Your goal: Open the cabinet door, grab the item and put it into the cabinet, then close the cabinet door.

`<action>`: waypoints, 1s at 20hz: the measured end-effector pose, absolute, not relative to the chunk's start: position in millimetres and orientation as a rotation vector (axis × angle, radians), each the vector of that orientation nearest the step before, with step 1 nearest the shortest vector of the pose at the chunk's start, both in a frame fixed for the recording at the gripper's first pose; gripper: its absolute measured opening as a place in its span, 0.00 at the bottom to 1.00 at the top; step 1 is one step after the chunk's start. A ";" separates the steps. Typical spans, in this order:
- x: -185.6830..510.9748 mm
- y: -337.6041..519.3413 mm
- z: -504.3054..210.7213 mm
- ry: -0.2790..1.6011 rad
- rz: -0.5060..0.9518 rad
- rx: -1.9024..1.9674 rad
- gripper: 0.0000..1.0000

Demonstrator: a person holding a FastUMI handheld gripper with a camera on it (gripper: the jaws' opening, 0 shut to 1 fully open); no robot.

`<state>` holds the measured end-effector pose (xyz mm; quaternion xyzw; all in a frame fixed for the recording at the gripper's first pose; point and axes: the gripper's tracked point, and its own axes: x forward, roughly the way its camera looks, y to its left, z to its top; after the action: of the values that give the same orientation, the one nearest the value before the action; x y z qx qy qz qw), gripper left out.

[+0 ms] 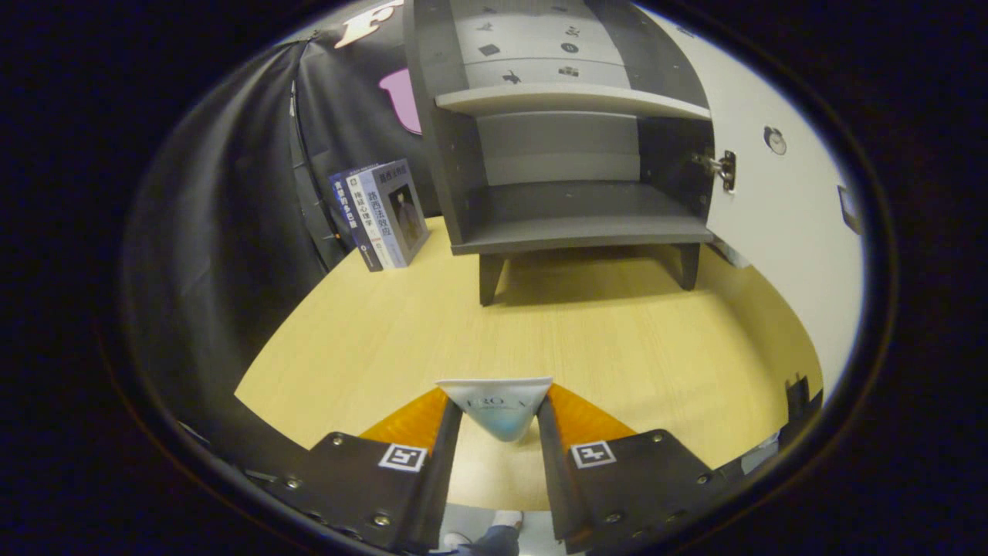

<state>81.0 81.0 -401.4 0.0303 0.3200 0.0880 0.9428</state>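
Pale wood bench (617, 340) is carrying a dark grey cabinet (571, 154) at its far edge, standing on short legs, with the white door (779, 232) already swung wide to the right, so the opening step is looking done. The gripper (500, 421) is clenching the item (498, 405), a small whitish pouch or packet with a bluish lower part; both fingers are pressing its sides and it is sitting right between the tips, apparently lifted off the bench near its near edge, though the fisheye is making that height hard to judge. So the grab is done too. What is left: carrying the item across the open bench to the cabinet, placing it inside, releasing, backing out, and swinging the door closed. The lower shelf (579, 212) is looking bare and directly ahead of the fingers, well beyond them, with a lighter upper shelf (571, 99) above it. A hinge or latch fitting (722, 168) is showing on the door's inner edge, so the door is hanging on the cabinet's right side. A few books (382, 212) are standing on the bench's far left, just beside the cabinet, clear of the straight path. Roughly half the task is remaining, by my read.
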 end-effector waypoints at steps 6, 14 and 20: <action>114.8 59.1 -295.4 0.512 0.159 0.056 0.53; 206.1 36.6 -143.3 0.266 0.130 0.019 0.53; 288.5 28.3 -87.6 0.157 0.107 0.004 0.53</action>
<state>288.5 28.3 -87.6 0.0018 0.0786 0.0535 0.9955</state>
